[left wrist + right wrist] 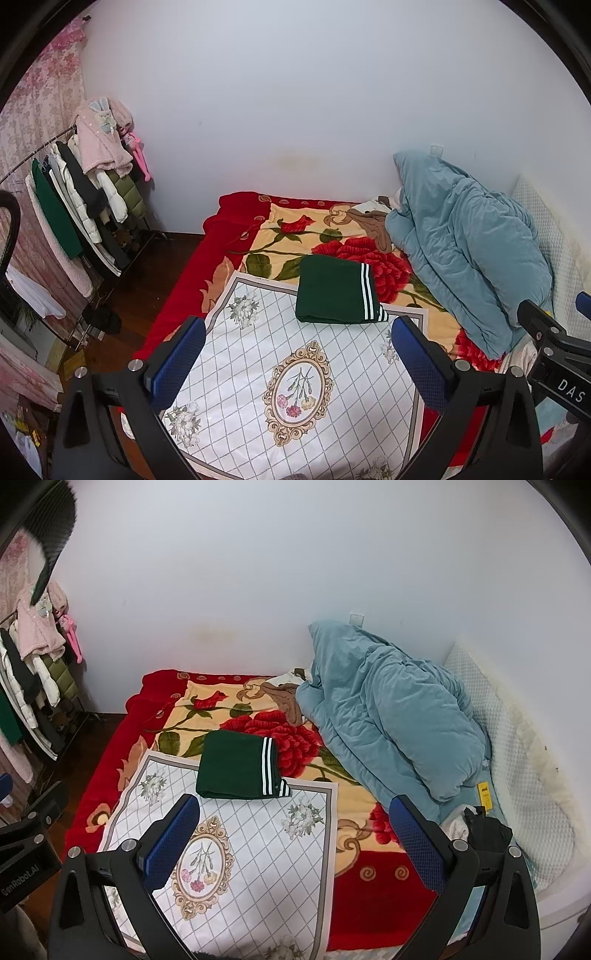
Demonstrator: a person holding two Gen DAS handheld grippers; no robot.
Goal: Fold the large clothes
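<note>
A dark green garment with white stripes [338,290] lies folded into a neat rectangle on the far edge of a white floral mat [258,369] on the bed. It also shows in the right wrist view [238,766], on the same mat [251,867]. My left gripper [297,358] is open and empty, held above the mat, short of the garment. My right gripper [293,834] is open and empty, above the mat's right side. The right gripper's body shows at the right edge of the left wrist view [554,343].
A red floral blanket [369,878] covers the bed. A heaped blue quilt [388,716] lies at the right against the wall. A black item [487,830] lies by the quilt. A clothes rack [85,199] with hanging coats stands at the left on dark wood floor.
</note>
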